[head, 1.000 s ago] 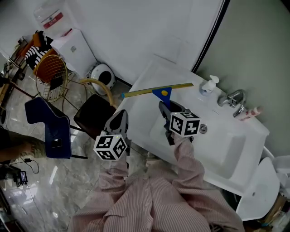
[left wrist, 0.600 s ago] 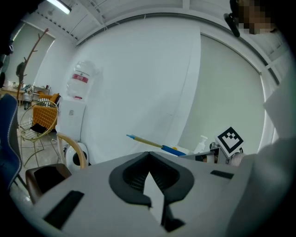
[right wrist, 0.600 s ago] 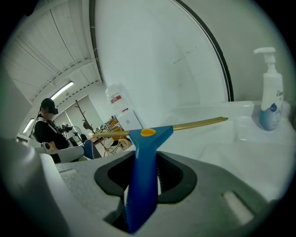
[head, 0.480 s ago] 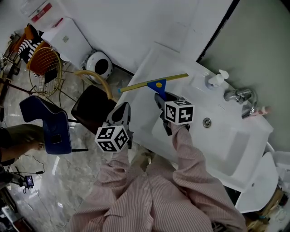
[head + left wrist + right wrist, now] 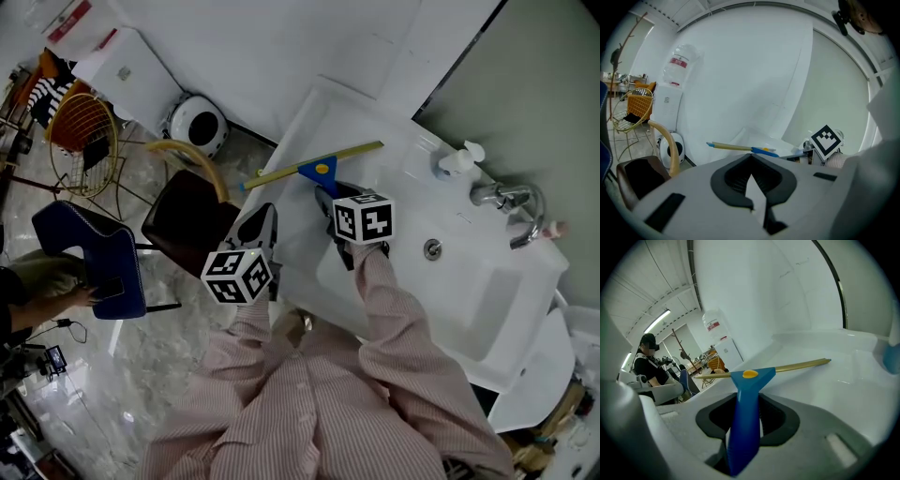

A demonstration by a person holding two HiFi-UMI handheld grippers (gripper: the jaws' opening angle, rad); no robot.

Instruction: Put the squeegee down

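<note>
**Squeegee in R claw, over sink's far-left corner**

Squeegee (image 5: pixel 319 170) is pinched by its blue handle in the right gripper (image 5: pixel 327 199); the jaws are spread wide enough to take the handle and press on both its sides. The handle runs back toward the person. The brass-coloured blade's long axis lies crosswise to it, left end nearer, right end farther, toward the soap bottle (image 5: pixel 458 157). The blade is over the flat rim of the white sink (image 5: pixel 469 309); can't tell if it touches.

R forearm in a striped sleeve (image 5: pixel 394 309) reaches fwd over the basin, claw tipped downward. Left gripper (image 5: pixel 262 223) is just left of it at the sink's left edge, by the dark chair (image 5: pixel 187 225), pointing fwd and a bit down. Its jaws are pressed together w/ nothing between.
</note>
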